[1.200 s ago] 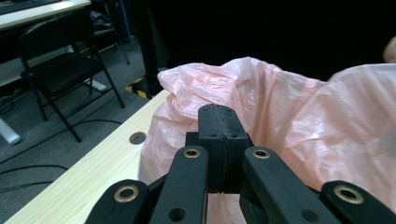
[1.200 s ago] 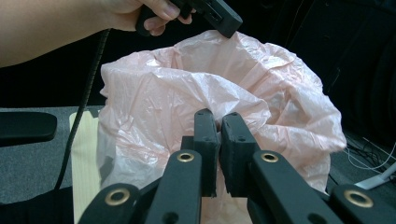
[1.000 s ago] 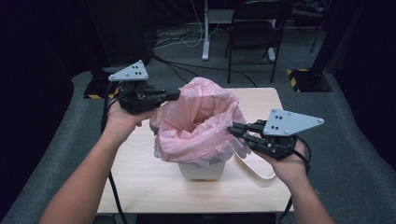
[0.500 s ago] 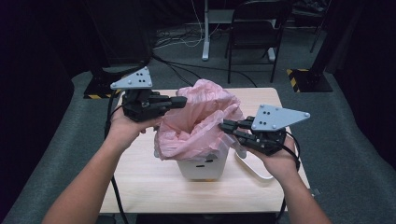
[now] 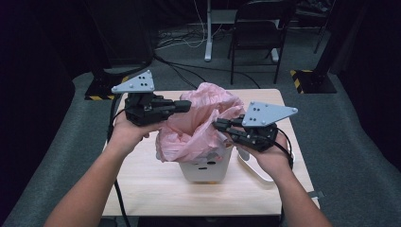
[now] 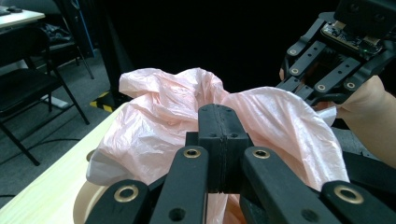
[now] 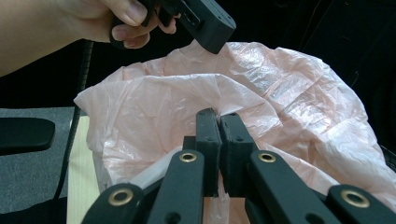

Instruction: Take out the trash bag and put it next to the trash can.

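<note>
High view: on the wooden table (image 5: pixel 142 189) stands a white bin (image 5: pixel 204 171), a pink plastic bag (image 5: pixel 201 125) billowing out of it. Left gripper (image 5: pixel 185 106) and right gripper (image 5: pixel 218 125) each pinch the bag's rim, jaws clenched on the film.

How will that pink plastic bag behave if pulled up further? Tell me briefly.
The pink plastic bag is thin and crinkled, so it will probably flop and stretch rather than hold shape. It looks very light. The small white bin under it may tip or lift along, since the bag sits inside it.
</note>
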Demonstrator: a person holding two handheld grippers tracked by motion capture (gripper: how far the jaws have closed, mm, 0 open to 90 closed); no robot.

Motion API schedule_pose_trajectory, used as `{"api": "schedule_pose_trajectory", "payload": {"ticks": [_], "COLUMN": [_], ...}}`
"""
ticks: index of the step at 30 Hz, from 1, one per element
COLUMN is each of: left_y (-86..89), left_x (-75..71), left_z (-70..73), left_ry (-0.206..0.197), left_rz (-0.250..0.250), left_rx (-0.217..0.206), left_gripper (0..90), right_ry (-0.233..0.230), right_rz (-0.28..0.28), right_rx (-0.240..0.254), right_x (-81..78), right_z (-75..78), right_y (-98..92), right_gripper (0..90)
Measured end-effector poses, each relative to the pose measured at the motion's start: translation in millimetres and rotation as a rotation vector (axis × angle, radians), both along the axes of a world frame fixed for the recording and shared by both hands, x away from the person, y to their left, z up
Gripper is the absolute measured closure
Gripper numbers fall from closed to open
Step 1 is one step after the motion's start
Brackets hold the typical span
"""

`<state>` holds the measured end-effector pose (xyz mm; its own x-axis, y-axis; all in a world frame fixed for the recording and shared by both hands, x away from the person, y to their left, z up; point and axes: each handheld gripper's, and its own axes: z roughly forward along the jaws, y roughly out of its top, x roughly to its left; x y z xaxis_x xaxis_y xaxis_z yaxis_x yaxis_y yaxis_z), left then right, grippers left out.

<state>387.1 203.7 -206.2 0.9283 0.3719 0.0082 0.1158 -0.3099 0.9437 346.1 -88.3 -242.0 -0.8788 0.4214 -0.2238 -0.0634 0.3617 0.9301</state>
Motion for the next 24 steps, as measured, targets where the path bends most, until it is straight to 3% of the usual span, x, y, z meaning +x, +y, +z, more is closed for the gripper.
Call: {"api": "schedule_pose_trajectory", "payload": {"ticks": [9, 24], "left_y": [0.5, 14.3], "left_x": [-5.8, -10.1], "left_z": [10.5, 14.9], "left_ry": [-0.017, -0.027], "left_rz": [-0.006, 0.029], "left_rx": [-0.003, -0.004], "left_gripper": [89.9, 90.0], "right_ry": [-0.011, -0.022], "right_rz": [0.013, 0.053], "right_rx": [-0.001, -0.026], "right_x": [4.5, 13.0], "right_z": [10.0, 21.8], "right_y": [9.3, 39.3], "right_gripper": [87.2, 87.5]}}
